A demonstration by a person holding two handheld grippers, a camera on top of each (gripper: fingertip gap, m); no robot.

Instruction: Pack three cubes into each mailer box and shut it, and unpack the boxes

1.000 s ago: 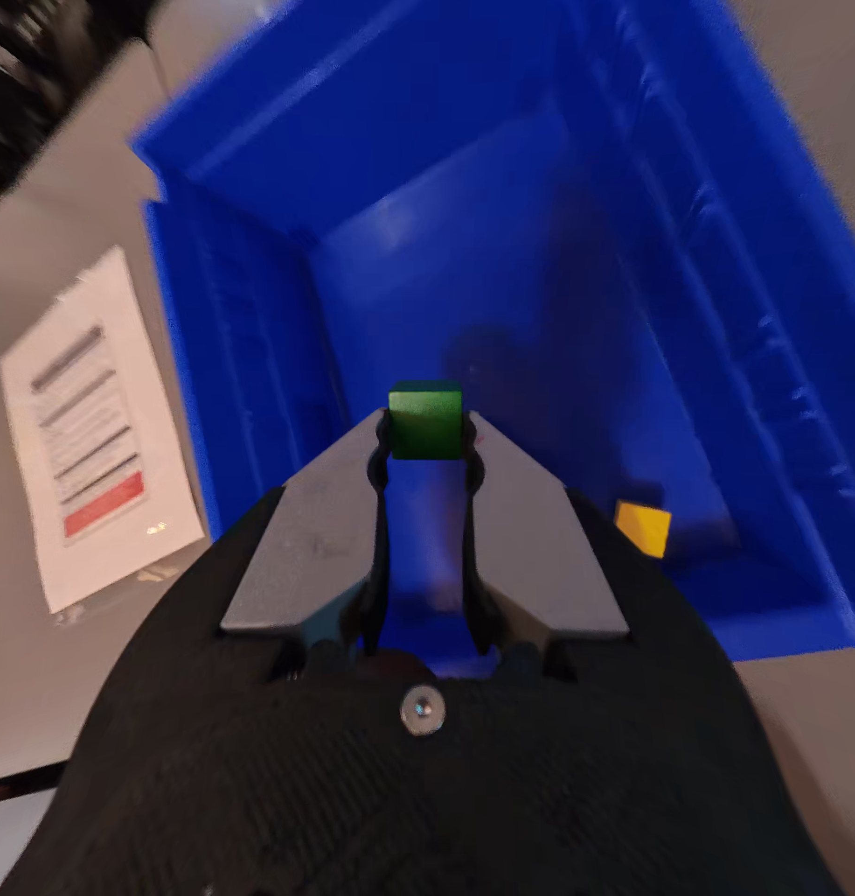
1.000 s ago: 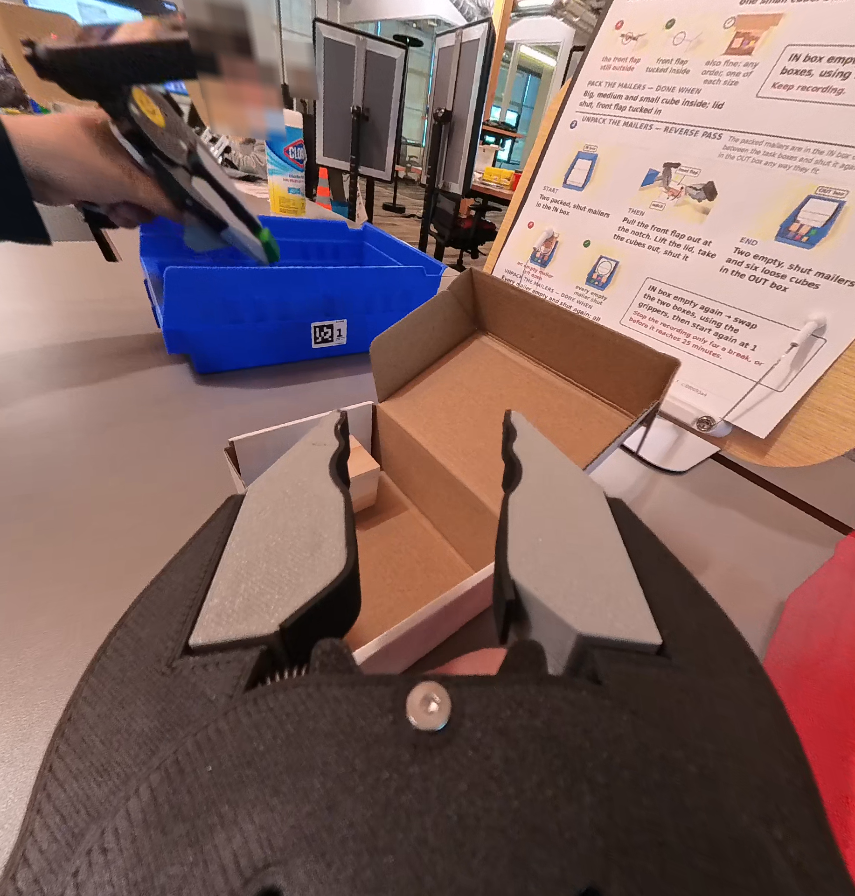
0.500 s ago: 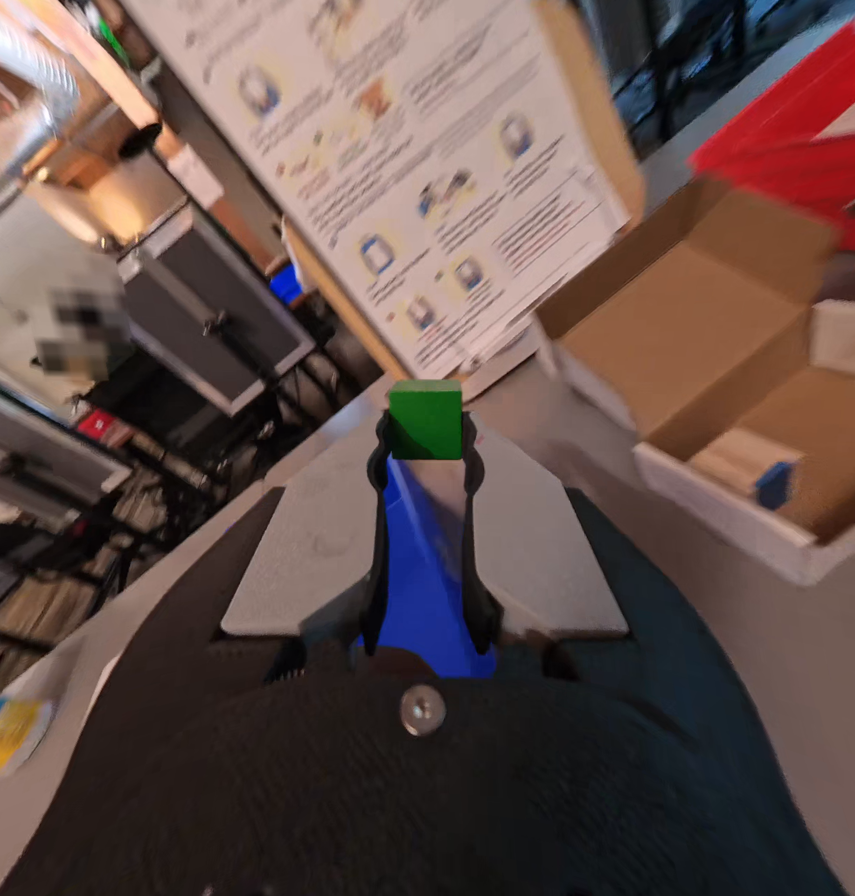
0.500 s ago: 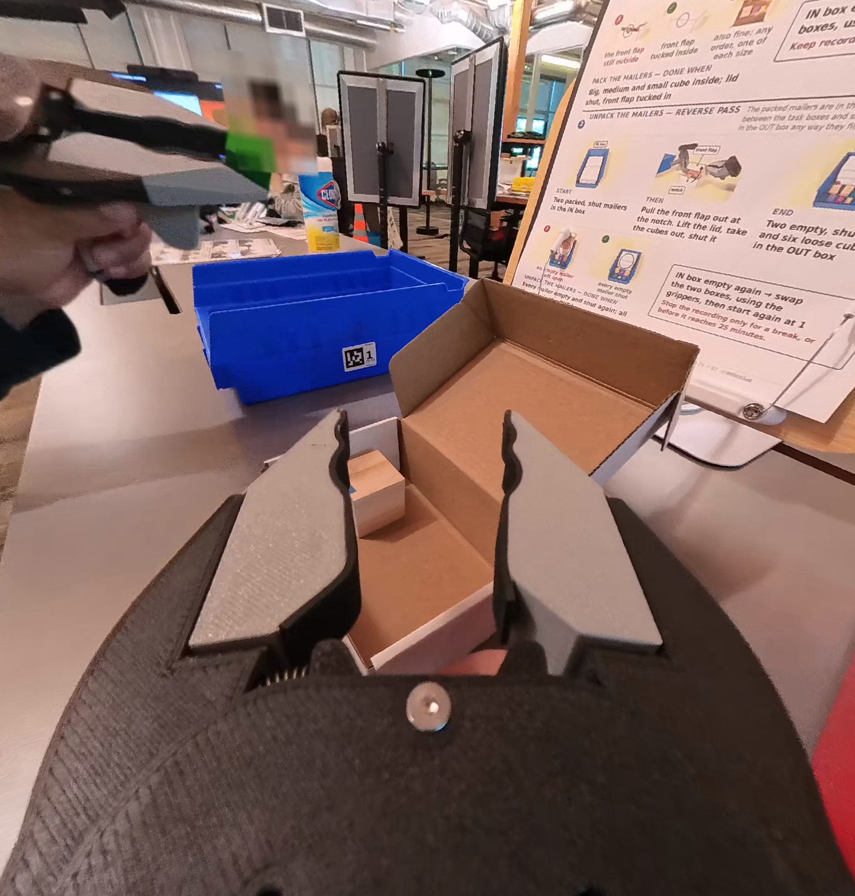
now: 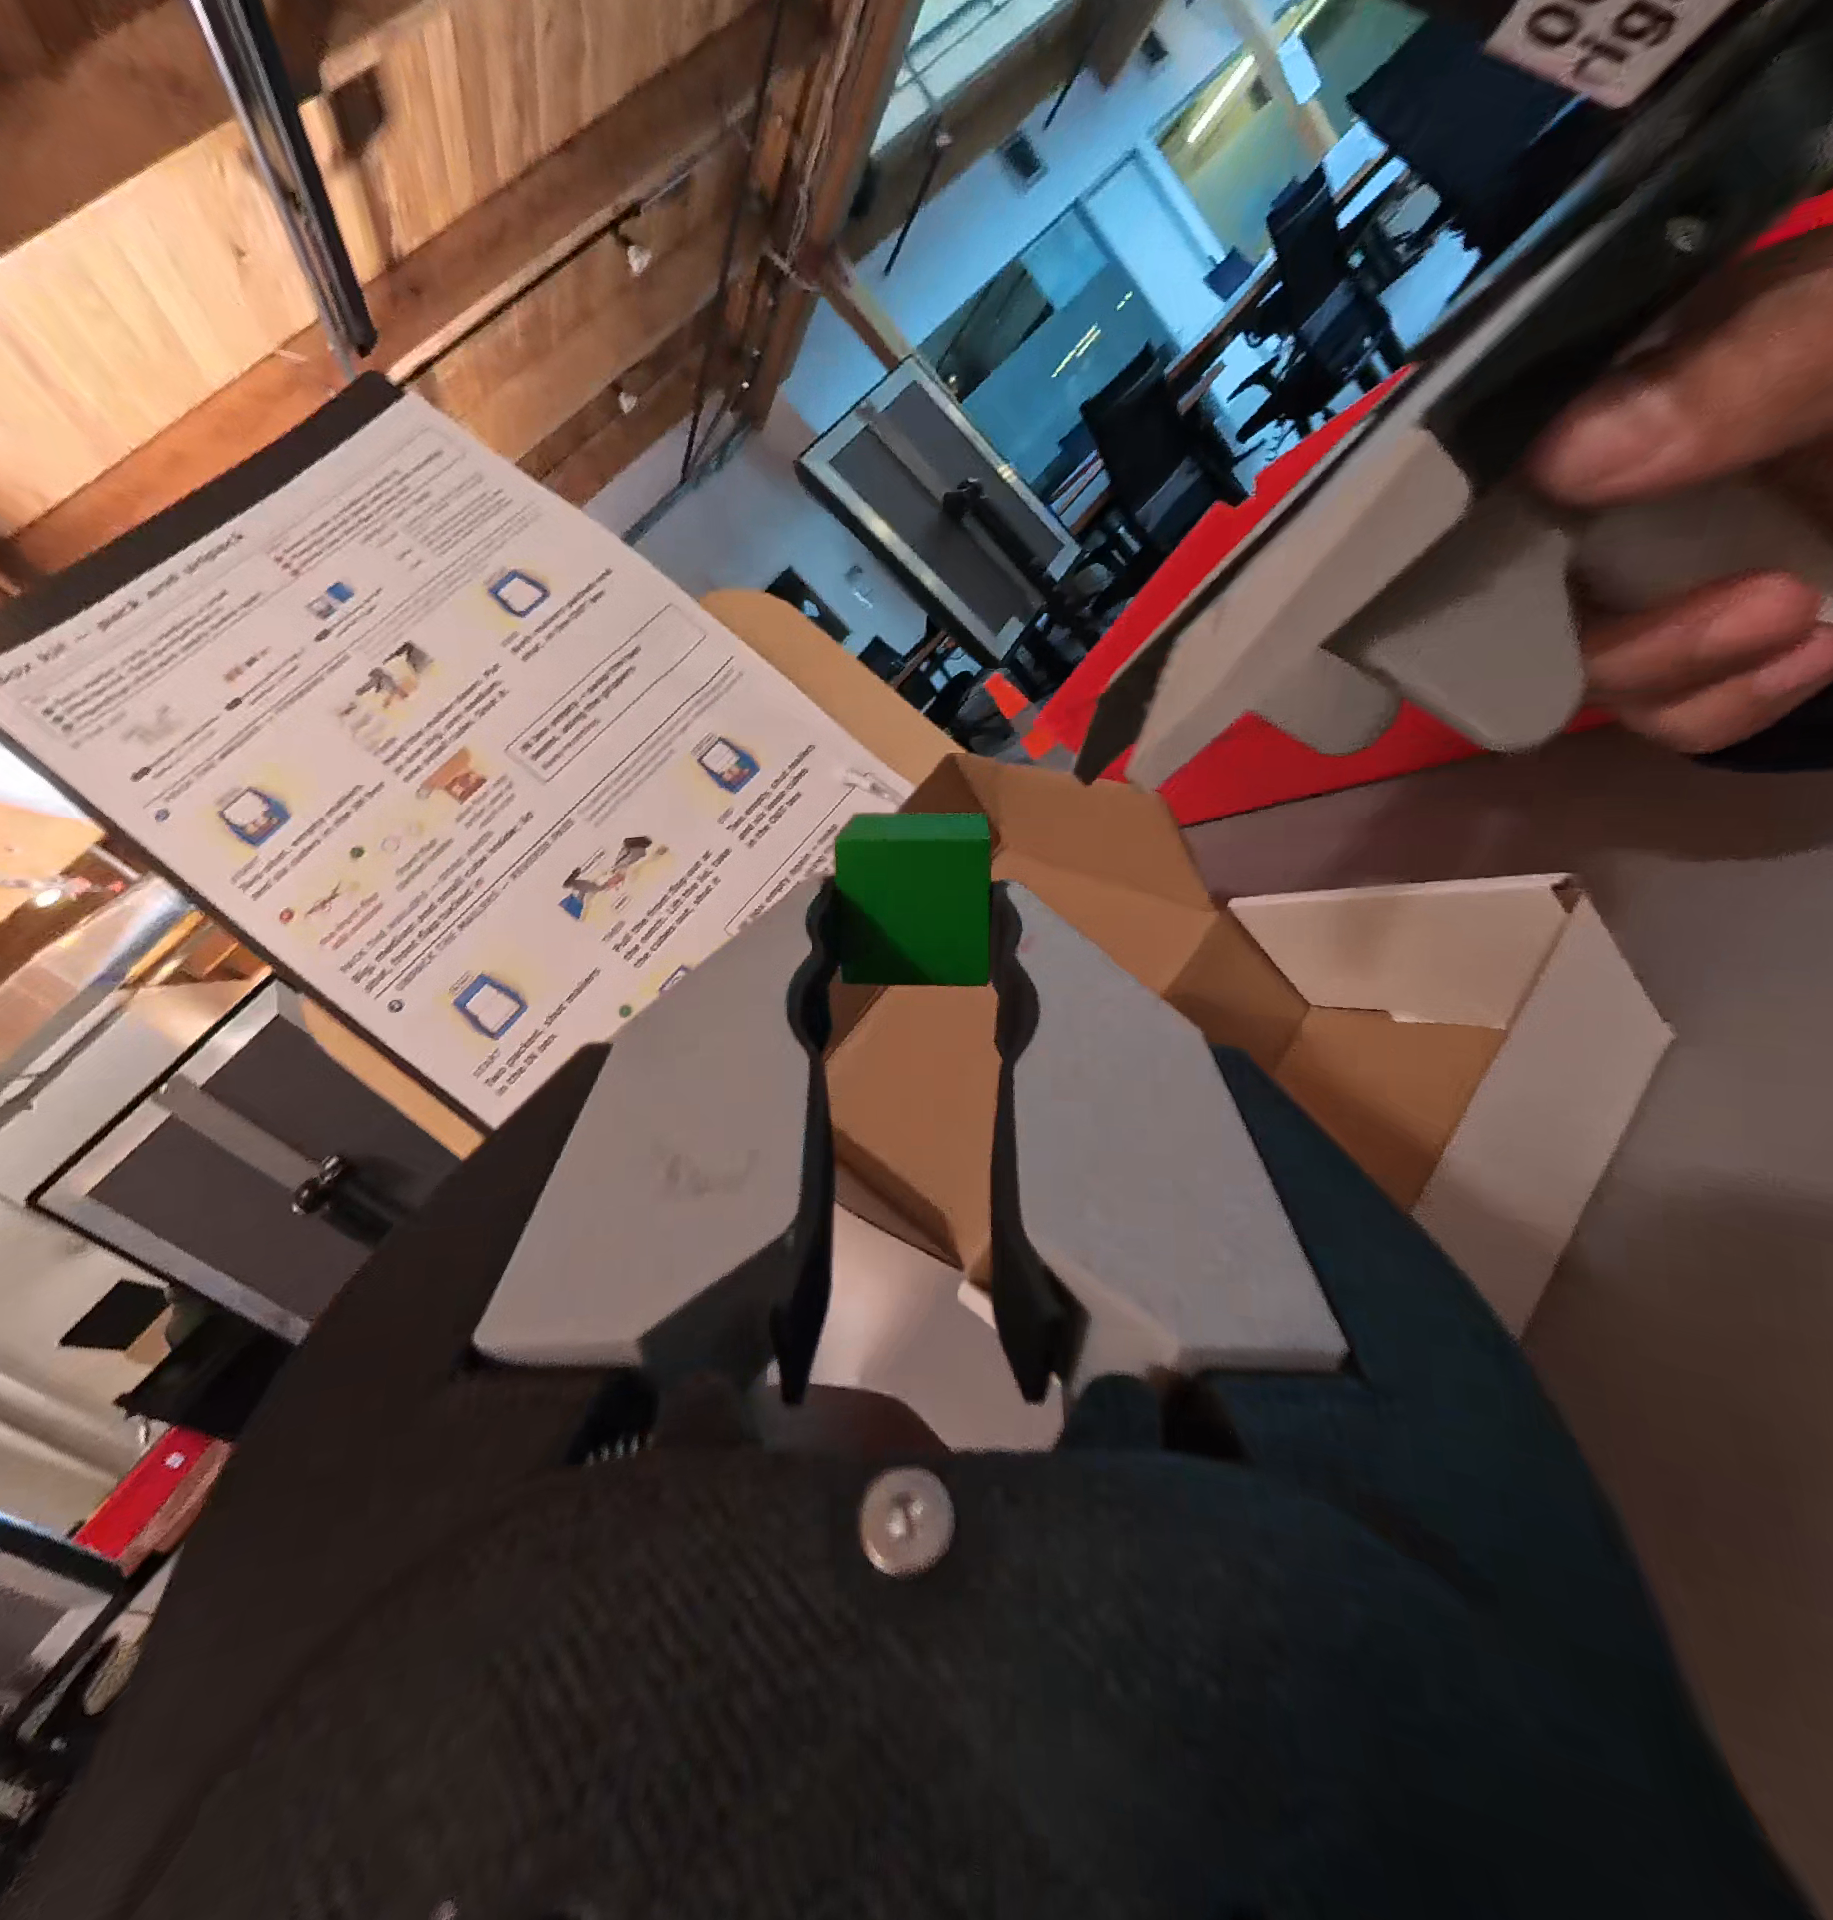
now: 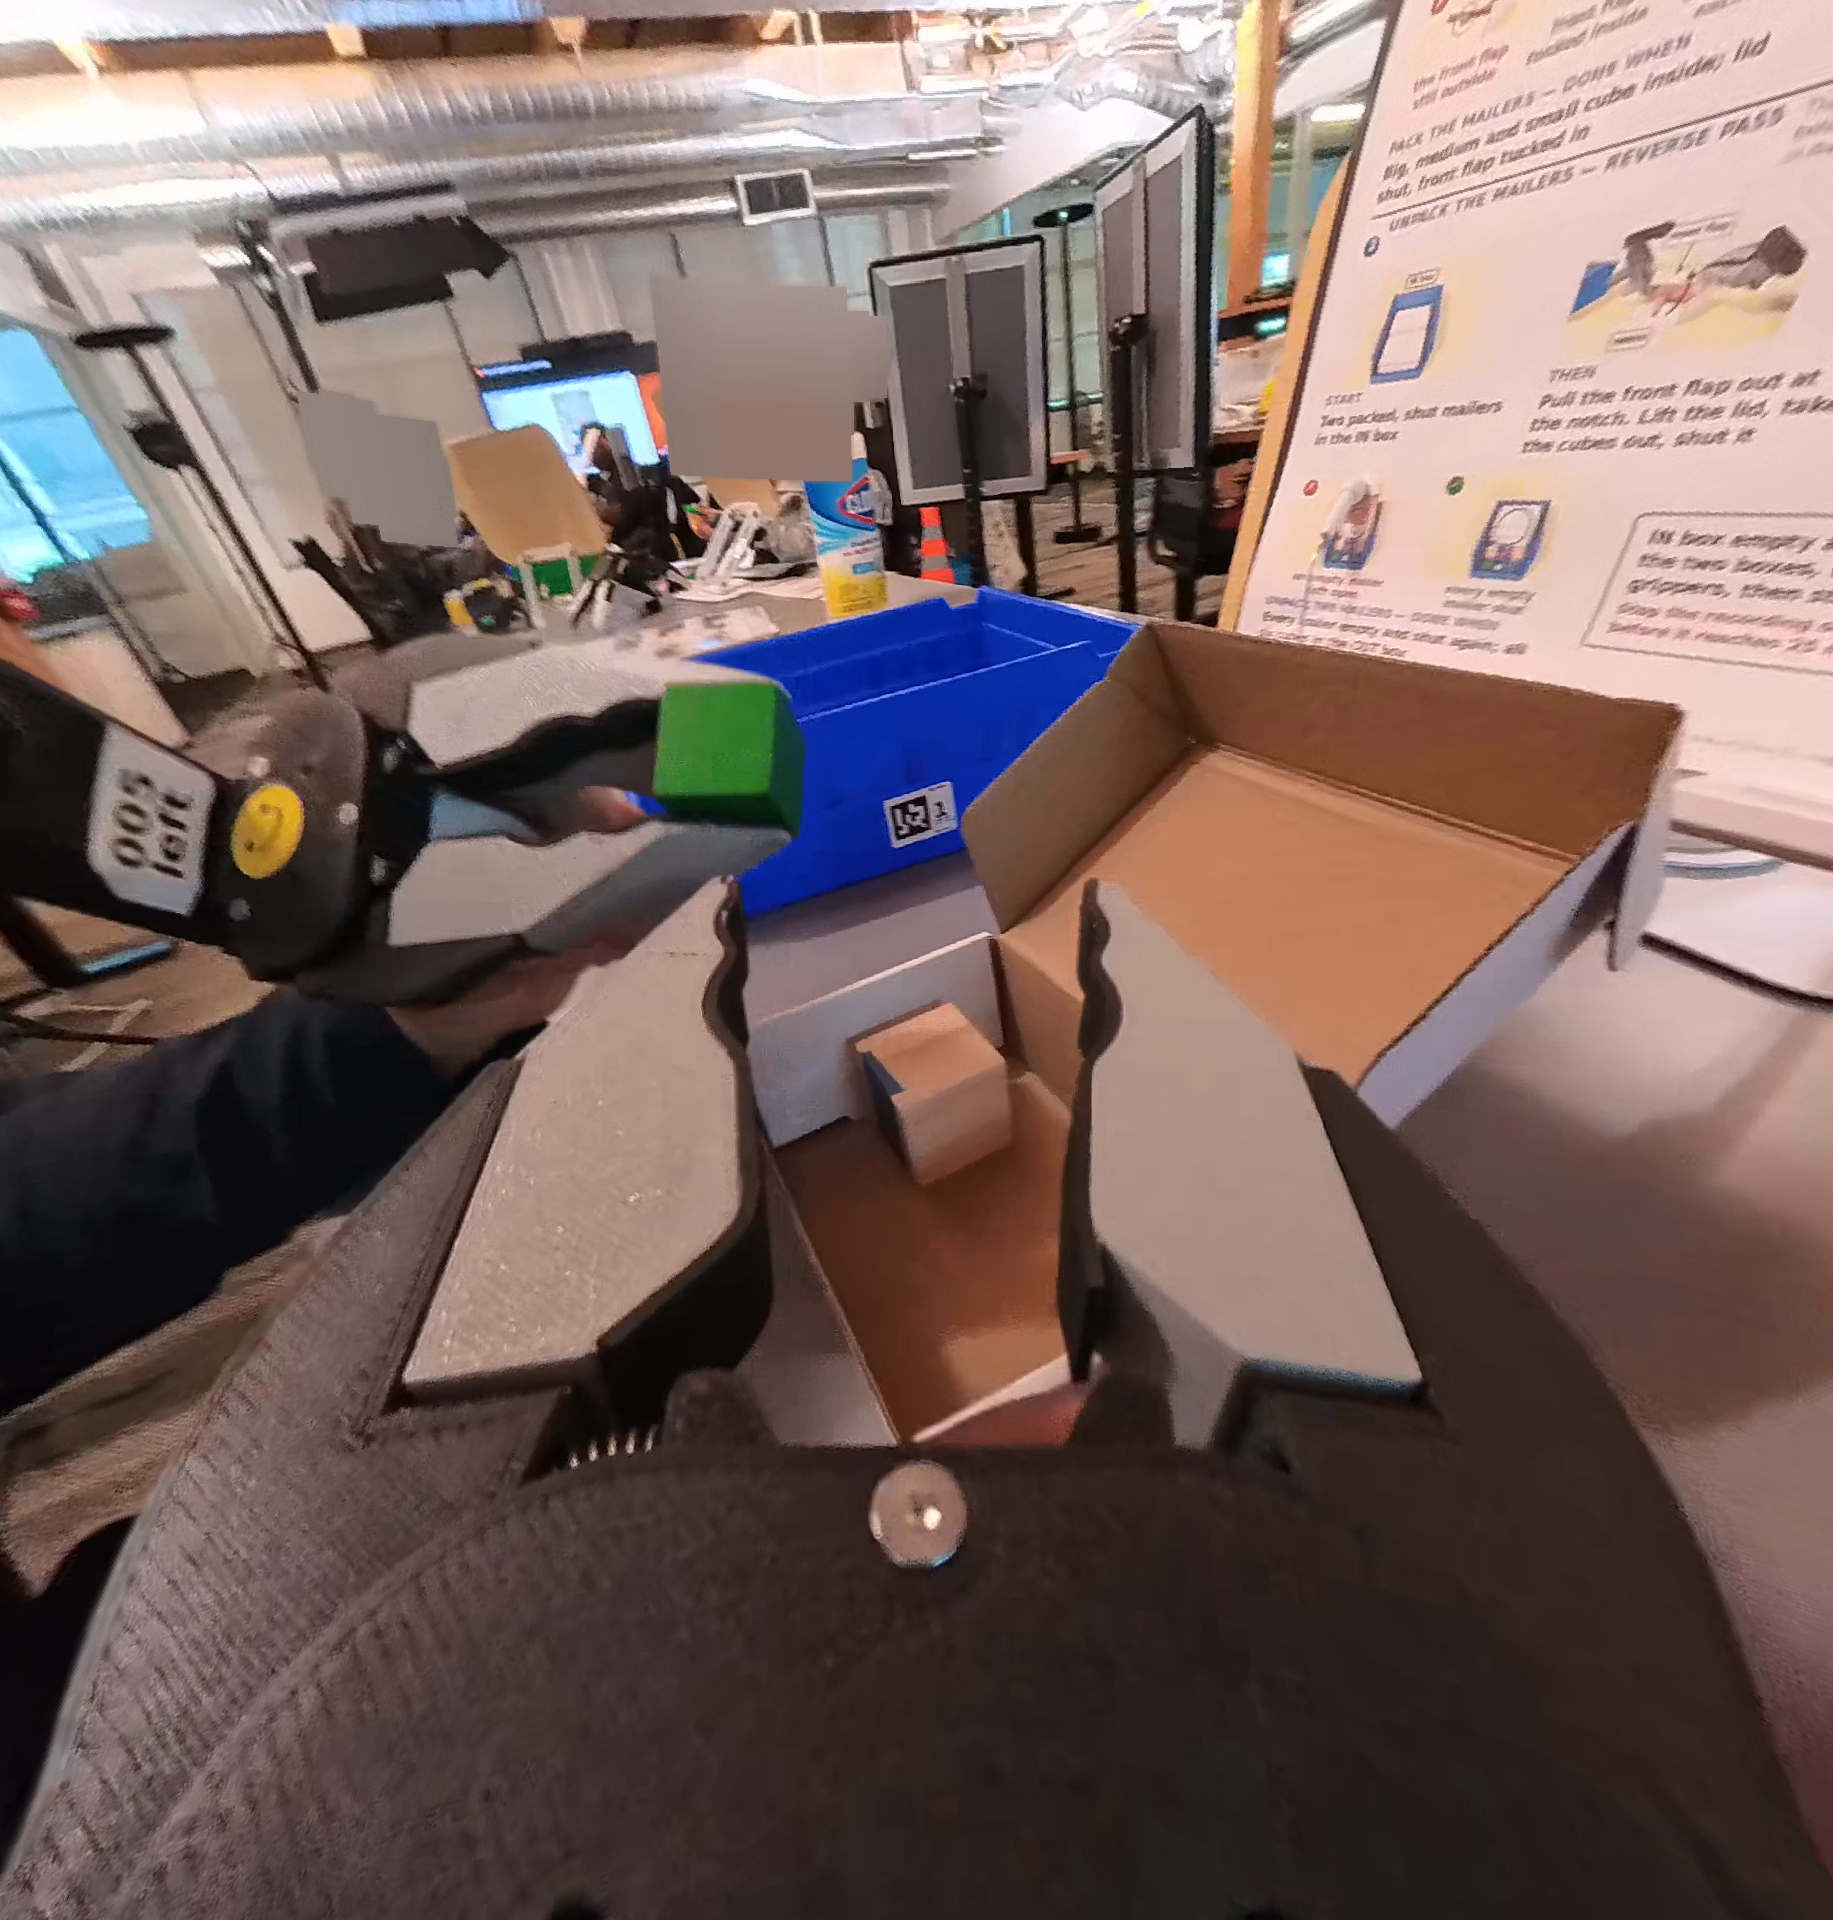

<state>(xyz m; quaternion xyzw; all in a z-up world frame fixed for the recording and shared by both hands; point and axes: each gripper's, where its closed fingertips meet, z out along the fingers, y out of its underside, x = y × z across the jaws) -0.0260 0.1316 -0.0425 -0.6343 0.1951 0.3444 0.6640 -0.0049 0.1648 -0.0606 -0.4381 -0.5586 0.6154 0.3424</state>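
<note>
Green cube (image 5: 913, 912), glossy and sharp-edged, pinched in left tool (image 5: 912, 914).

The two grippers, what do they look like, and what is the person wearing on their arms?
Each gripper, left gripper and right gripper, has a black ribbed body with one silver screw and two broad grey wedge-shaped jaws lined with wavy black pads. Seen from the side, the left one bears a yellow round button and a white marked label. The right one has a grey trigger handle. A dark sleeve covers the left arm.
</note>
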